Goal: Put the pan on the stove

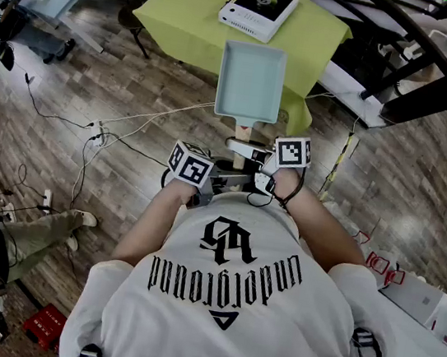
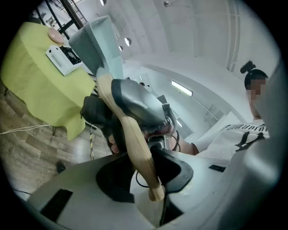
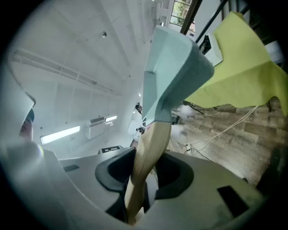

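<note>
Pan (image 1: 250, 82) is a shallow rectangle, pale blue-green inside and out, with straight low walls, rounded corners and an empty flat bottom; a light wooden handle (image 1: 238, 157), round and tapering, joins the middle of one short side. It hangs in the air, level, over the near edge of the tabletop (image 1: 183, 30), with its handle pointing back off that edge toward the person. Both tongs are clamped on the handle: the right tongs (image 3: 137, 179) grip it nearer the pan, and the left tongs (image 2: 150, 173) pinch it close to its butt end. The white stove (image 1: 258, 9) with its dark round top sits near the tabletop's far edge, apart from the pan.
</note>
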### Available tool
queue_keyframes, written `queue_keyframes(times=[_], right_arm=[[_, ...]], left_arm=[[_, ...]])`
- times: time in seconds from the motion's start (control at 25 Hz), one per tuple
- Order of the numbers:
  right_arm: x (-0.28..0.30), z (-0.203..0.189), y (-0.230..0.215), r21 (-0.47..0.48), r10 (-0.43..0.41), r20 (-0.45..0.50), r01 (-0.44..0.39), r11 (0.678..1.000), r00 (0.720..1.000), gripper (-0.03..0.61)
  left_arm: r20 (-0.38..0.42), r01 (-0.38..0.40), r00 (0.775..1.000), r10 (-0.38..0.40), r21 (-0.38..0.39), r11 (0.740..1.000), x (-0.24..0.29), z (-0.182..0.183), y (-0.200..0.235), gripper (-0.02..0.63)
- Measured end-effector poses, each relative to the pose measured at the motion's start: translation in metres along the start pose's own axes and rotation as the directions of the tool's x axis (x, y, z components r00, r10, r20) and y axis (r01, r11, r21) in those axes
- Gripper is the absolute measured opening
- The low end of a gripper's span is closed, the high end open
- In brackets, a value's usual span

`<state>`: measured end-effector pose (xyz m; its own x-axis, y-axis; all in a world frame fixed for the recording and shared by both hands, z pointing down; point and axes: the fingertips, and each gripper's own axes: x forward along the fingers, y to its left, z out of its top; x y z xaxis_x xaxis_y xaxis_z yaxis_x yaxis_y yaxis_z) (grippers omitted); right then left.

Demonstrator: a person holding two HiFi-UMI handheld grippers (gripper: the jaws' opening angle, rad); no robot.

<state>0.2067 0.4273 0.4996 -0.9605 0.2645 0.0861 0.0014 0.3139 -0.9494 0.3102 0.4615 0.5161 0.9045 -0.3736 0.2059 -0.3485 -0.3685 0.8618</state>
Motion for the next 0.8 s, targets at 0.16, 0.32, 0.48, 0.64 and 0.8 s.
queue_keyframes(times=[0.16,0.32,0.48,0.64,0.8], right_arm=[[0.003,0.006,-0.003,0.006,-0.001,0.002,0.001,1.0,1.0,0.133],[0.003,0.02,-0.013,0.039,-0.006,-0.004,0.006,0.999,1.0,0.133],[0.005,0.04,-0.022,-0.004,-0.009,-0.028,0.008,1.0,1.0,0.137],[0.001,0.073,-0.034,-0.001,0.0,-0.044,0.0,1.0,0.999,0.138],[-0.007,0.103,-0.046,-0.006,0.012,-0.072,-0.012,1.0,0.997,0.138]], left_arm=[[-0.006,0.001,1.0,-0.001,-0.001,1.0,-0.002,0.005,0.004,0.132],[-0.009,0.0,1.0,0.0,-0.013,1.0,0.001,0.02,0.014,0.132],[-0.005,0.002,1.0,-0.002,-0.029,1.0,0.005,0.037,0.027,0.132],[0.001,-0.006,1.0,0.006,-0.037,0.999,0.014,0.068,0.044,0.132],[0.026,-0.016,0.999,0.018,-0.045,0.999,0.028,0.098,0.058,0.132]])
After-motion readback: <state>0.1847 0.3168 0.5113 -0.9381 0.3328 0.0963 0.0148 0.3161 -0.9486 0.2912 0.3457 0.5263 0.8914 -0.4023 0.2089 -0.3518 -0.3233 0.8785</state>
